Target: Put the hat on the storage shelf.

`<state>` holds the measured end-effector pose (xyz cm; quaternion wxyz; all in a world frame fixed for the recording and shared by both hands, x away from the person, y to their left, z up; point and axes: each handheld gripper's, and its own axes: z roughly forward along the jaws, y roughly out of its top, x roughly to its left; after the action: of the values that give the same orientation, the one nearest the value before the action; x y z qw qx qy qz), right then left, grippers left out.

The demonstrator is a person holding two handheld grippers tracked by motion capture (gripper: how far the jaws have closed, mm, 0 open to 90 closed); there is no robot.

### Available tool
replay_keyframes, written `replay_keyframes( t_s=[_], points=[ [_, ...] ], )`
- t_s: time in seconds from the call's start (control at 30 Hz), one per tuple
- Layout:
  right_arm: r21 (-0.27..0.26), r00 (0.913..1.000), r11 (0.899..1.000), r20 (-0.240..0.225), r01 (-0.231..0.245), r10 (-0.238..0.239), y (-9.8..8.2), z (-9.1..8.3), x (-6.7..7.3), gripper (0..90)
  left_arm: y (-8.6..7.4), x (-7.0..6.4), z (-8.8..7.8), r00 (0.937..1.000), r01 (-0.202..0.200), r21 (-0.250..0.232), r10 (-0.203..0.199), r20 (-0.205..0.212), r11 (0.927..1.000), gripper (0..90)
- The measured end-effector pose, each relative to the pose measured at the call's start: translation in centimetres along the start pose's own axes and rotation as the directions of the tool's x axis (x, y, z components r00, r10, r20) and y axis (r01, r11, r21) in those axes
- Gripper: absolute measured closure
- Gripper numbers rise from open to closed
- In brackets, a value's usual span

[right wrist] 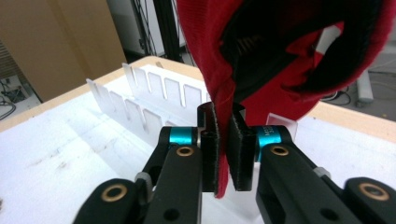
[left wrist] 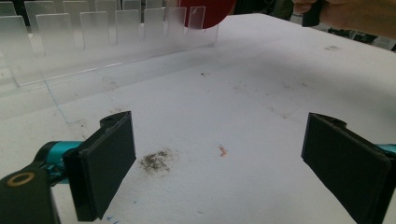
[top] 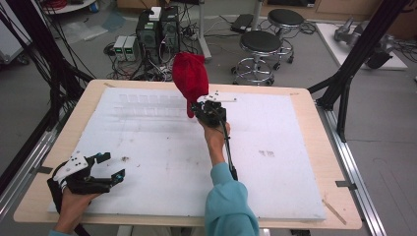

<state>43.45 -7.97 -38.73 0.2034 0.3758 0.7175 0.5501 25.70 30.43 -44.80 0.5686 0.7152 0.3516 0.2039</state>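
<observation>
Red cap (top: pixel 190 77) hangs above the white mat (top: pixel 162 162) near twelve o'clock, pinched at its edge by your right gripper (top: pixel 209 110) over the clear slotted rack (right wrist: pixel 140 100). Your left gripper (top: pixel 112 167), at seven o'clock, is spread and empty.

A mat (top: pixel 162 162) covers most of the table (top: pixel 314 147). A slotted rack (top: pixel 147 105) stands on the mat near its far edge, left of the middle. The right gripper (top: pixel 209 110) holds a cloth (top: pixel 191 76) up above the far middle of the mat, just right of the rack. The left gripper (top: pixel 105 169) sits at the near left corner.
</observation>
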Motion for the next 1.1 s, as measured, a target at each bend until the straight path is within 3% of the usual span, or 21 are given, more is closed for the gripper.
replay_keyframes(
  t_s=[0.1,0.27,0.4,0.5,0.53,0.6,0.63,0.7,0.77,0.87,1.0,1.1],
  points=[
    [0.03,0.9997,0.999,0.022,0.01,-0.011,-0.3,-0.3,-0.1,70.4,0.0,0.0,0.0,1.0,-0.002,0.002,0.002,0.001,1.0,10.2],
    [0.018,0.9991,1.0,0.039,0.018,-0.019,-0.6,-1.1,-0.3,66.4,0.0,0.0,0.0,1.0,-0.003,0.001,0.003,0.0,1.0,10.3],
    [0.035,0.998,0.999,0.062,-0.011,0.009,-0.7,-1.7,-0.4,37.7,0.0,0.0,0.0,1.0,-0.002,0.001,0.002,0.001,1.0,10.3],
    [0.032,0.9973,0.999,0.073,-0.005,0.003,-1.0,-3.0,-0.4,22.6,0.0,0.1,0.0,1.0,-0.001,0.0,0.001,-0.001,1.0,10.3],
    [0.048,0.997,0.999,0.078,-0.006,0.002,-1.1,-3.8,-0.3,18.9,0.0,0.1,0.0,1.0,0.001,-0.002,-0.001,-0.002,1.0,10.3],
    [0.031,0.9965,0.999,0.08,0.025,-0.027,-1.6,-5.7,-0.3,13.2,0.0,0.0,-0.1,0.9999,0.007,-0.008,-0.007,-0.007,0.9999,10.3],
    [0.056,0.9953,0.998,0.092,0.026,-0.031,-1.6,-6.5,-0.2,9.4,-0.1,0.0,-0.1,0.9999,0.005,-0.013,-0.006,-0.013,0.9999,10.3],
    [0.085,0.998,0.996,0.058,0.021,-0.026,-1.4,-8.7,-0.4,9.3,-0.1,0.0,-0.2,0.9997,0.008,-0.027,-0.008,-0.025,0.9996,10.3],
    [0.059,0.9974,0.997,0.053,0.047,-0.05,-1.2,-11.3,-0.3,9.3,-0.2,0.0,-0.4,0.9994,0.013,-0.046,-0.014,-0.033,0.9989,10.3],
    [-0.073,0.986,0.987,0.092,0.145,-0.139,-1.3,-15.5,0.3,9.4,-0.2,0.2,-0.4,0.9989,0.03,-0.05,-0.031,-0.035,0.9983,10.3],
    [-0.083,0.98,0.981,0.107,0.177,-0.168,-2.2,-19.5,0.3,9.4,-0.2,0.2,-0.5,0.9983,0.023,-0.057,-0.026,-0.052,0.9981,10.3],
    [-0.088,0.9773,0.979,0.123,0.184,-0.173,-3.8,-22.2,-0.1,9.4,-0.2,0.1,-0.6,0.9979,0.019,-0.064,-0.023,-0.061,0.9977,10.3]
  ],
)
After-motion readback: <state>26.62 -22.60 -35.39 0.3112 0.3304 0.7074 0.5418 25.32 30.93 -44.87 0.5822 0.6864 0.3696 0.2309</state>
